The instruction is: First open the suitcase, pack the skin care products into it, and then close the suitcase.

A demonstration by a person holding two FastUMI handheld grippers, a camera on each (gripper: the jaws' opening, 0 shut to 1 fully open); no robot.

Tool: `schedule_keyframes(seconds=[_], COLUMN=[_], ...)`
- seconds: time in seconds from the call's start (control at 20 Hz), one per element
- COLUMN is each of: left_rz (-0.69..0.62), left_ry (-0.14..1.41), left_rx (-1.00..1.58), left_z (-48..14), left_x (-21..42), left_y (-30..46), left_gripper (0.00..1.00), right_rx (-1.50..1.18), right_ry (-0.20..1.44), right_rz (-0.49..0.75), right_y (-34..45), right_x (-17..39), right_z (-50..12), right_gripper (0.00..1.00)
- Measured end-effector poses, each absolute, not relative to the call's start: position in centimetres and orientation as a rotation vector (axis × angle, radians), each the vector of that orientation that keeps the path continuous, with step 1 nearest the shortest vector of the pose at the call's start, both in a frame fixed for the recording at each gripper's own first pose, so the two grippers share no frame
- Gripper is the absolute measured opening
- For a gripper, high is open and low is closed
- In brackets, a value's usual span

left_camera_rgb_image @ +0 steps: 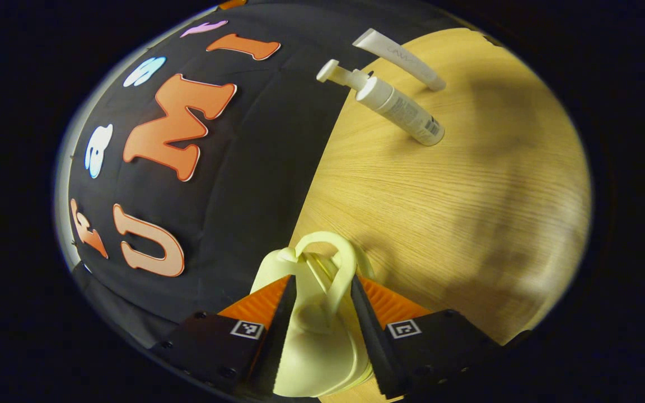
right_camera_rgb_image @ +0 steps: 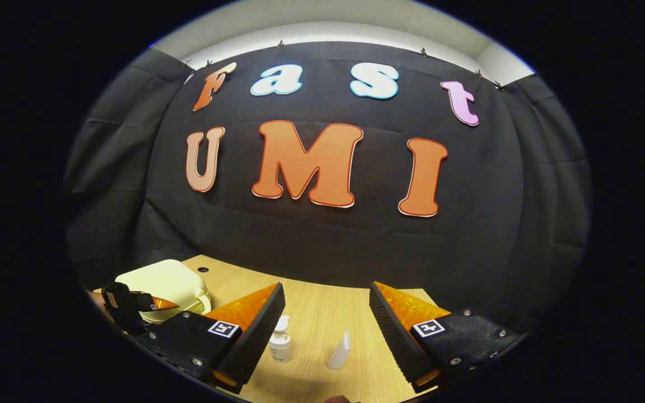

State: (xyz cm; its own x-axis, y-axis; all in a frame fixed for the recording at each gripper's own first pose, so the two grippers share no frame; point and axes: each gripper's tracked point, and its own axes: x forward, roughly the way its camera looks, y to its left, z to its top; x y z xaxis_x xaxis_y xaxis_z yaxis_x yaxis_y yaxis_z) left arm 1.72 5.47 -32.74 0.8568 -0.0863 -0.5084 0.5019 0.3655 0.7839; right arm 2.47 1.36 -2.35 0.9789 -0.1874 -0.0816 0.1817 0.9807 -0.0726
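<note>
Left gripper view: the wooden table point(left_camera_rgb_image: 445, 212) is seen tilted, with the pale yellow suitcase point(left_camera_rgb_image: 317, 336) at its near edge. The suitcase's handle point(left_camera_rgb_image: 338, 263) is clamped between the two fingers of the left gripper point(left_camera_rgb_image: 322, 305), which are narrowed onto it from either side. Farther across the table a pump bottle point(left_camera_rgb_image: 395, 106) and a white tube point(left_camera_rgb_image: 398, 59) are seen standing close together, well apart from the suitcase. In the right gripper view the suitcase point(right_camera_rgb_image: 166, 285) is seen closed on the left part of the table point(right_camera_rgb_image: 311, 313), with the left gripper point(right_camera_rgb_image: 132, 302) at its near side. The right gripper point(right_camera_rgb_image: 325, 322) is held above the table with its fingers spread wide and nothing between them. The bottle point(right_camera_rgb_image: 280, 341) and the tube point(right_camera_rgb_image: 339, 350) are seen upright beyond that gap, near each other.
</note>
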Motion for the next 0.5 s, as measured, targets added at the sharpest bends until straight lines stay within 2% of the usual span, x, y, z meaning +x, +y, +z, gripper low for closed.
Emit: schedule_keyframes(seconds=[0.05,0.1,0.2,0.25,0.45,0.5], left_rz=[-0.384,-0.397,-0.380,-0.375,-0.336,-0.303], left_ry=[0.421,0.421,0.400,0.403,0.380,0.351], left_rx=[1.151,1.151,1.155,1.142,1.040,1.018], left_z=[-32.7,-32.6,-32.4,-32.3,-30.6,-27.4], left_x=[1.6,1.7,2.0,1.7,3.2,1.8], left_y=[5.8,5.4,5.3,5.5,7.1,6.9], left_gripper=[0.55,0.52,0.30,0.16,0.14,0.14], right_rx=[-0.065,-0.064,-0.067,-0.071,-0.081,-0.082], right_ry=[0.085,0.088,0.089,0.091,0.092,0.090], right_rz=[-0.188,-0.189,-0.189,-0.191,-0.183,-0.181], right_y=[1.3,1.2,1.3,1.2,1.6,1.7], right_x=[2.4,2.4,2.2,2.2,2.1,2.1], right_z=[-2.3,-2.3,-2.3,-2.4,-2.4,-2.4], right_gripper=[0.97,0.97,0.97,0.97,0.97,0.97])
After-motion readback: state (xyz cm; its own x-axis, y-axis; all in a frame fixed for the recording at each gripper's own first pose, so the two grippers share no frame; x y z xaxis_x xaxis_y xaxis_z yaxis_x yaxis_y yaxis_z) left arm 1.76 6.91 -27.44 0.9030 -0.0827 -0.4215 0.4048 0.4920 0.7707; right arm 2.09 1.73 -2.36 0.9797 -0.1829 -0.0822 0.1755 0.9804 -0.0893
